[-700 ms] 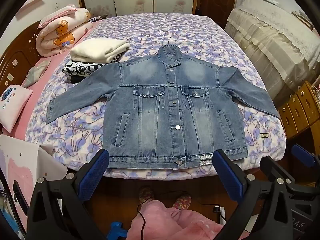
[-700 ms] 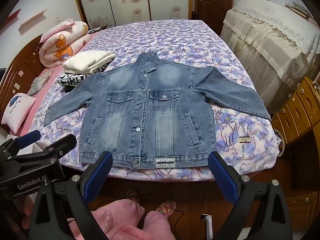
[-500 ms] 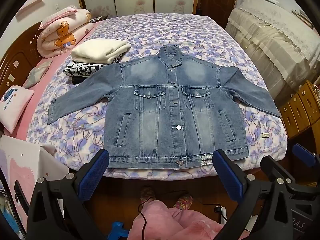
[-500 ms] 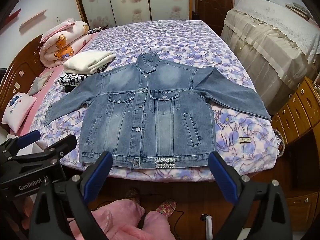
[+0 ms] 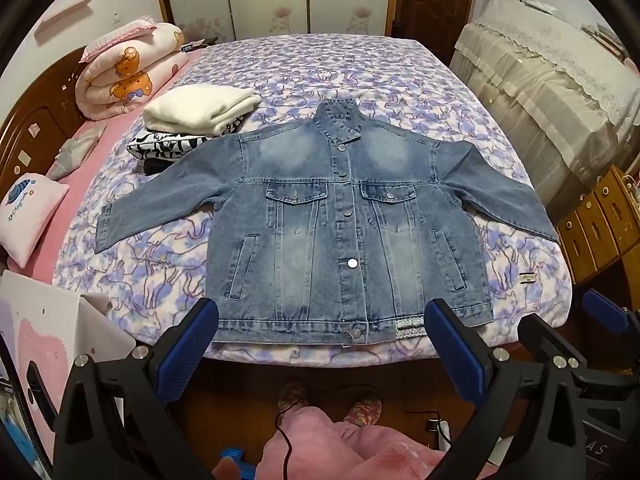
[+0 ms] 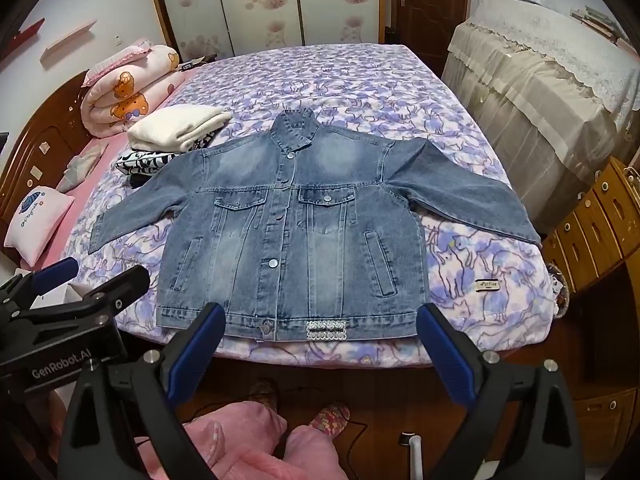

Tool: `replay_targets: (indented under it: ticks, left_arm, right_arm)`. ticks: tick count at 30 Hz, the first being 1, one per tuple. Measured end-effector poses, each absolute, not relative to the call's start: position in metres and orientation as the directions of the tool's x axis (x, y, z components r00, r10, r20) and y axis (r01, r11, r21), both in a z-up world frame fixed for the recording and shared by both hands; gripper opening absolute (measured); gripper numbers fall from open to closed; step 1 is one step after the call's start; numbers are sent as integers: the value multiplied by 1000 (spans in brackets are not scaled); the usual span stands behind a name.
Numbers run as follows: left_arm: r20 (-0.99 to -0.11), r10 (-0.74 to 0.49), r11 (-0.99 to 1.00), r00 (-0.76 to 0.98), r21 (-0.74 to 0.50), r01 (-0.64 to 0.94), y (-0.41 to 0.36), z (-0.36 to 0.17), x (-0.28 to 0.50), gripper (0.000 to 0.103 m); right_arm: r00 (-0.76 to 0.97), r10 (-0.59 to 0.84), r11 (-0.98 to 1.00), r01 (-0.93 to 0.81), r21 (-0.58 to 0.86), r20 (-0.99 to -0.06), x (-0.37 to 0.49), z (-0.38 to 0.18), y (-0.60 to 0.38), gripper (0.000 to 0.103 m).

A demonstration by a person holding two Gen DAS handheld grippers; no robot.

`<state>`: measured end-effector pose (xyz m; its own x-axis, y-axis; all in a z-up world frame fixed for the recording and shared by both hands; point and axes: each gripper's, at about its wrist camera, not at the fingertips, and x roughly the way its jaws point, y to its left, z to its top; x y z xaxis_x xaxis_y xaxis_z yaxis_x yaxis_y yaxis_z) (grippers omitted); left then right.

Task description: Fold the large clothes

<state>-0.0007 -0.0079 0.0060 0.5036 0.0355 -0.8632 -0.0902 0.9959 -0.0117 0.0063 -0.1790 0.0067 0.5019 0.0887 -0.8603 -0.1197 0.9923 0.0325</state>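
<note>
Almost nothing has shifted since the earlier frames: both cameras sit a touch differently, and the denim jacket lies exactly as it did. From the left wrist view, the jacket is spread flat and face up on the purple patterned bedspread, buttoned, collar pointing toward the far end of the bed, both sleeves stretched out to the sides, hem just at the near edge of the mattress. The left gripper hangs in front of that hem with its blue-padded fingers spread wide and nothing between them. Beyond the jacket's sleeve on the left sits a folded cream garment stacked on a black-and-white patterned one, with a rolled bear-print quilt behind them and a small pink pillow off to the side. Part of the right gripper shows at the lower right edge (only its black frame and a blue tip). From the right wrist view, the right gripper is likewise released, its fingers far apart and empty, held short of the jacket's hem near the patterned label strip. The left gripper's body, marked GenRobot, sits at the left edge, and a wooden dresser stands beside the bed on the right.
</note>
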Motion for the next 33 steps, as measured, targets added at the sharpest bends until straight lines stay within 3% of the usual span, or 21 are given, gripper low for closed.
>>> replay_targets:
  ticks: [33]
  left_arm:
    - [-848,119,988,517,50,-146,-30,13,13,102]
  right_arm:
    - [516,144,983,-170,64,-845,31,8,-202,97]
